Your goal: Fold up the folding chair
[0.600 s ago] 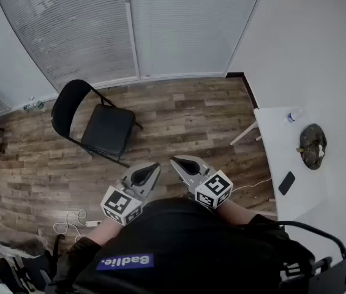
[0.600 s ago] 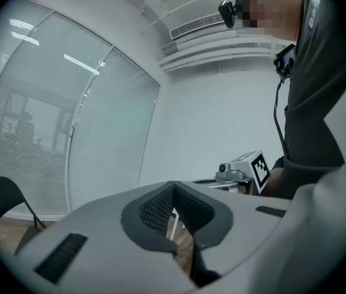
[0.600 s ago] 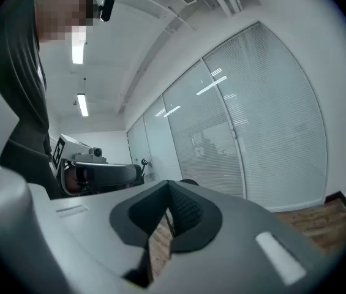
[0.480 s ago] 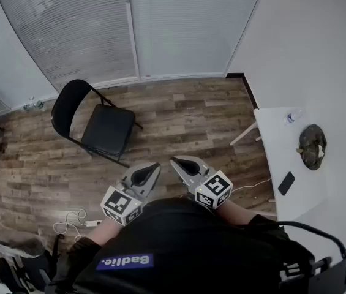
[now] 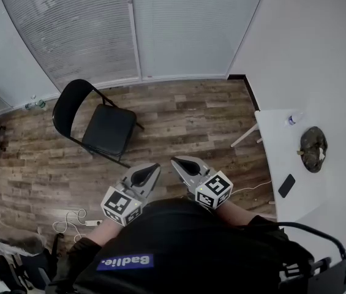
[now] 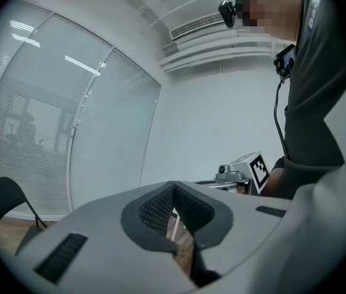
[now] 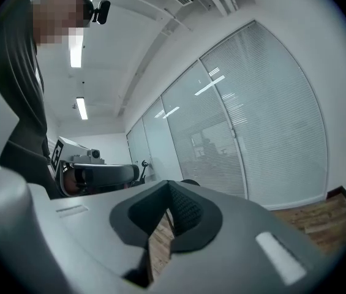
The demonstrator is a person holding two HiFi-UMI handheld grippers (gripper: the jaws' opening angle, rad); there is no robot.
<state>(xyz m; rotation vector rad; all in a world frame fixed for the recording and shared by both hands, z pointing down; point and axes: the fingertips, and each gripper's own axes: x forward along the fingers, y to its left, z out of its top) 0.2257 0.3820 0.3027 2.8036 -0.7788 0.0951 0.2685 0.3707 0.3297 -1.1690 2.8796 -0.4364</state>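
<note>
Chair: the chair (image 5: 102, 127) is standing unfolded on the floor (image 5: 188, 118). Its seat is lying level and its rounded back is rising on the left side in the head view. It is sitting near the blinds (image 5: 87, 35), and nothing is touching it.

Left gripper: the left gripper (image 5: 155, 166) is hovering close in front of the person's body and pointing roughly level toward the room. It is clenched, its ribbed pads are meeting at the tip, and it is gripping nothing.

Right gripper: the right gripper (image 5: 174, 161) is hovering just beside the left one. The two tips are angling toward each other without touching. Its jaws are also pressing together with nothing between them.

Gap: both grippers are staying well apart from the chair, with floor boards lying between.

Table: a white table (image 5: 280, 158) is standing at the right against the wall. It is carrying a bottle (image 5: 293, 119), a dark lumpy bundle (image 5: 313, 147) and a phone (image 5: 286, 183), each lying apart from the others.

Cable: a white cable (image 5: 73, 219) is lying looped on the floor at the lower left, near the person's left arm.

Person: the person is wearing a dark top (image 5: 185, 250), which is filling the bottom of the head view.
</note>
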